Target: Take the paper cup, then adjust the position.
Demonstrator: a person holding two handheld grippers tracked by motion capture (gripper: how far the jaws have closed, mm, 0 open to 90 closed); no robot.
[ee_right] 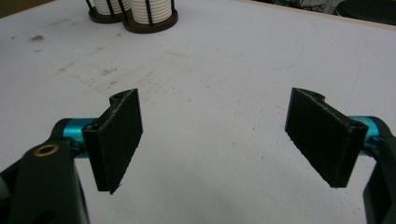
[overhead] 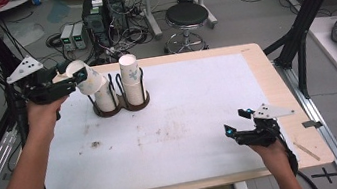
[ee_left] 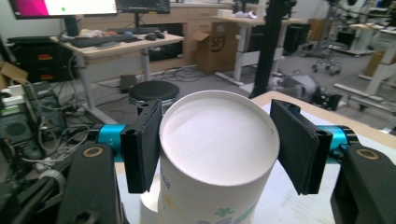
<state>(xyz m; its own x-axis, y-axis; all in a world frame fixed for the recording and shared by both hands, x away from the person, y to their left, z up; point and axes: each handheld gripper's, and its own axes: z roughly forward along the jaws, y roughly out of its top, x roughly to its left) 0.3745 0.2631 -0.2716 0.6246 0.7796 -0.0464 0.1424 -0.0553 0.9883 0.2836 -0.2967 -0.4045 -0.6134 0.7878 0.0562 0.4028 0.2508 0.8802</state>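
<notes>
A white paper cup [overhead: 85,77] with a pale flower print is tilted, base toward the camera, above the left stack of cups [overhead: 105,98]. My left gripper [overhead: 73,78] is shut on it. In the left gripper view the cup [ee_left: 217,154] sits between the two black pads [ee_left: 142,147], its round base facing me. A dark wire cup holder [overhead: 123,106] at the back left of the table holds that stack and a second, taller stack [overhead: 131,77]. My right gripper [overhead: 237,120] rests near the table's front right, open, with bare white tabletop between its pads [ee_right: 116,140]. The holder [ee_right: 135,23] is far ahead of it.
The white table [overhead: 185,117] has a wooden border and some stains near its middle. Behind it on the floor are a black stool [overhead: 187,17], computer boxes [overhead: 104,13] and cables. Black frame posts [overhead: 300,44] stand at both sides.
</notes>
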